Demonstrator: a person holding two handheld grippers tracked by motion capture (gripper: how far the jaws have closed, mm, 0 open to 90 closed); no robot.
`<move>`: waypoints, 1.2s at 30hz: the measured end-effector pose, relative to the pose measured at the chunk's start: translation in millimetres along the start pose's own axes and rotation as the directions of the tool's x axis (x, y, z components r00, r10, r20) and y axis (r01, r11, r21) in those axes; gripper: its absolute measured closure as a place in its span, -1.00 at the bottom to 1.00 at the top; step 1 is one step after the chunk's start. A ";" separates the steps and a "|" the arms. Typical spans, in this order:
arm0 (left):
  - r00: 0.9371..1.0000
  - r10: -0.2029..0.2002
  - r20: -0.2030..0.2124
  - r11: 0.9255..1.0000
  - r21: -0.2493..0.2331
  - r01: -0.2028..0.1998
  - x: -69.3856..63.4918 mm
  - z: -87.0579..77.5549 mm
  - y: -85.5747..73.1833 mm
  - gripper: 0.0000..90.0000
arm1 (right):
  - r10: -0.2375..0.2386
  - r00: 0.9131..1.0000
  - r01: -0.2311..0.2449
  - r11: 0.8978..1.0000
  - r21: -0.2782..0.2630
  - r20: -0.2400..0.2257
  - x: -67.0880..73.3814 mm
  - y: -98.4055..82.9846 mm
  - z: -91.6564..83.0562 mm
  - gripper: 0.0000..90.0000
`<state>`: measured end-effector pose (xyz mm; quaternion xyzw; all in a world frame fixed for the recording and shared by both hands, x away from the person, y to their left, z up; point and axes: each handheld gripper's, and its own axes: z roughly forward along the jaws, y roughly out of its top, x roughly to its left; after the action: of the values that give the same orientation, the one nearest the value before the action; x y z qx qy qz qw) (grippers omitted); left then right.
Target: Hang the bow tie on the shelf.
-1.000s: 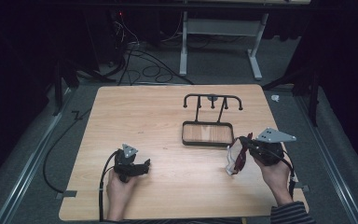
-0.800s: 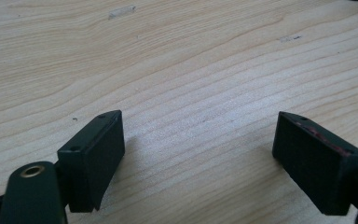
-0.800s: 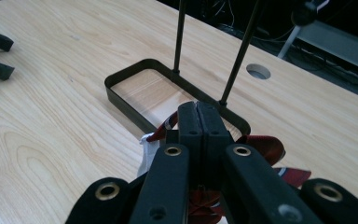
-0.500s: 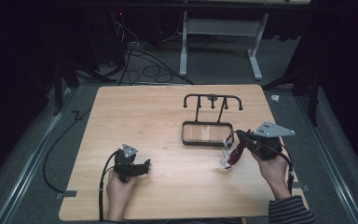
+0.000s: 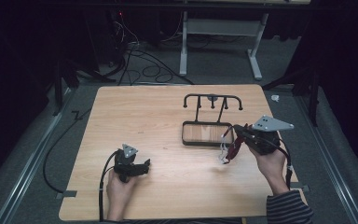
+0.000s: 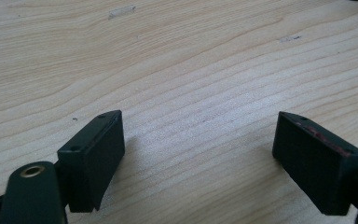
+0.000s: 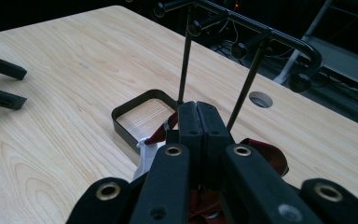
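Note:
My right gripper (image 5: pixel 237 132) is shut on a red strap with a white piece (image 5: pixel 226 150), which dangles just above the table, right of the stand's tray. In the right gripper view the jaws (image 7: pixel 198 109) are pressed together, with red strap (image 7: pixel 266 157) and white piece (image 7: pixel 147 153) bunched beneath them. Straight ahead stands a black metal stand (image 7: pixel 261 33) with hook pegs on a crossbar, rising on thin rods from its rectangular tray (image 7: pixel 121 122). My left gripper (image 5: pixel 144 164) rests on the table at the near left, open, with bare wood between its jaws (image 6: pixel 198 144).
The stand (image 5: pixel 213 98) and its tray (image 5: pixel 207 143) sit right of the middle of the wooden table (image 5: pixel 135 116). A round hole (image 7: pixel 261 99) in the tabletop lies behind the stand. Cables and a desk frame (image 5: pixel 219 28) lie on the floor beyond.
My right gripper has carried the red and white strap leftward and closer to the stand's tray. The left gripper has stayed put.

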<state>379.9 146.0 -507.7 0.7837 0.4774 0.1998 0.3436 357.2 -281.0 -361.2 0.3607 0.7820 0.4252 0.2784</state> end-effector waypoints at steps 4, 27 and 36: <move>1.000 0.000 0.000 1.000 0.000 0.000 0.0 0.0 0.0 -0.62 | 0.007 1.000 -0.007 1.000 0.002 -0.012 0.0 2.6 5.0 1.00; 1.000 0.000 0.000 1.000 0.000 0.000 0.0 0.0 0.0 -0.62 | 0.010 0.998 -0.011 1.000 -0.019 -0.059 3.2 25.1 28.3 1.00; 1.000 0.000 0.000 1.000 0.000 0.000 0.0 0.0 0.0 -0.62 | 0.000 1.000 -0.001 1.000 -0.013 -0.025 2.5 36.3 32.2 1.00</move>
<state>379.9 146.1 -507.7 0.7837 0.4774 0.1998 0.3435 391.5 -250.4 -345.6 0.3537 0.7827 0.4347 0.2707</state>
